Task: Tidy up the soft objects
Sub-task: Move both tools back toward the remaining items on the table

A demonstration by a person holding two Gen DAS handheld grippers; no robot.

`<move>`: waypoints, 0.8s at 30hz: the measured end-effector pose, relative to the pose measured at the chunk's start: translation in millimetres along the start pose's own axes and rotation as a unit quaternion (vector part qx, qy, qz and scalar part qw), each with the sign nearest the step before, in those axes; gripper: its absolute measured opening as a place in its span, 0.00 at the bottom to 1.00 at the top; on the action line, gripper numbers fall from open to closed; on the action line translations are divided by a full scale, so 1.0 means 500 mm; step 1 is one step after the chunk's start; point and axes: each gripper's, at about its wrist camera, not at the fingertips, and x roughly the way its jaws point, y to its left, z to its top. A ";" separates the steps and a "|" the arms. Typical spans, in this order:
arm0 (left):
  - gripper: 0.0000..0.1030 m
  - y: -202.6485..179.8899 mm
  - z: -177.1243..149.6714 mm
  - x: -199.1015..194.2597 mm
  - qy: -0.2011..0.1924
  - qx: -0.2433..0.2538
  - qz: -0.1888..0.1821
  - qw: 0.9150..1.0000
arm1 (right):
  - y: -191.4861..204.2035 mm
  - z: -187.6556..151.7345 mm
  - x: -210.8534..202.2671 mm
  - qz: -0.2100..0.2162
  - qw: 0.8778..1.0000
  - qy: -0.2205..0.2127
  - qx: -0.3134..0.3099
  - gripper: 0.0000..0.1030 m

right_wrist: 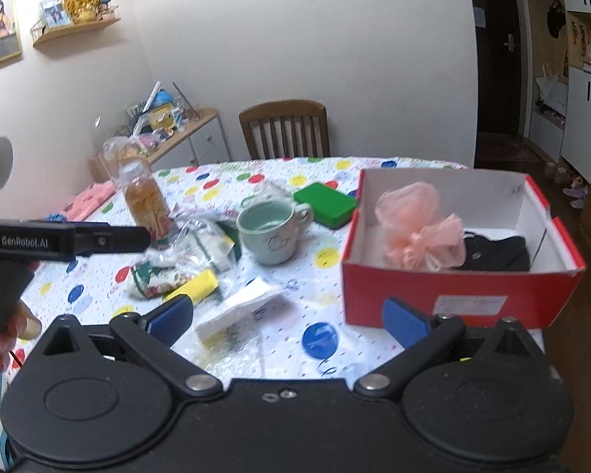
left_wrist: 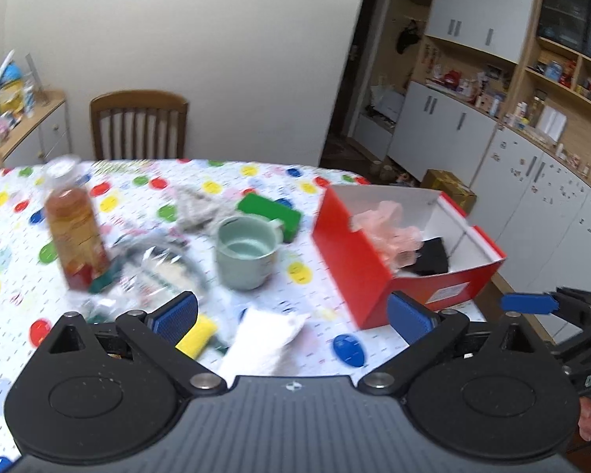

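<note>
My left gripper is open, its blue pads wide apart over the near table edge. A white folded cloth lies on the table below the gap, untouched, and a yellow sponge lies by the left pad. My right gripper is open too and holds nothing, with the white cloth ahead of it. To the right stands a red box, open at the top, holding a pink mesh pouf and a black cloth. Further back lie a green sponge and a grey cloth.
A pale green mug, a bottle of brown drink and a crinkled plastic bag stand mid-table on the dotted tablecloth. A wooden chair is behind the table. A hand holds the left gripper's handle at the left edge.
</note>
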 end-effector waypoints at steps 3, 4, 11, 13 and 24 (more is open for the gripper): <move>1.00 0.044 -0.019 -0.004 0.009 -0.012 0.010 1.000 | 0.027 -0.020 0.018 0.002 1.000 0.011 -0.010 0.99; 1.00 0.056 -0.025 -0.006 0.006 -0.011 0.016 1.000 | 0.038 -0.028 0.026 0.002 1.000 0.015 -0.014 0.99; 1.00 0.126 -0.066 0.012 0.005 -0.003 0.023 1.000 | 0.101 -0.078 0.083 0.011 0.997 0.056 -0.042 0.98; 1.00 0.138 -0.076 0.025 0.014 0.001 0.021 1.000 | 0.116 -0.091 0.104 0.011 0.996 0.068 -0.055 0.98; 1.00 0.142 -0.089 0.124 0.036 0.038 -0.004 0.999 | 0.158 -0.150 0.205 0.020 0.987 0.133 -0.089 0.93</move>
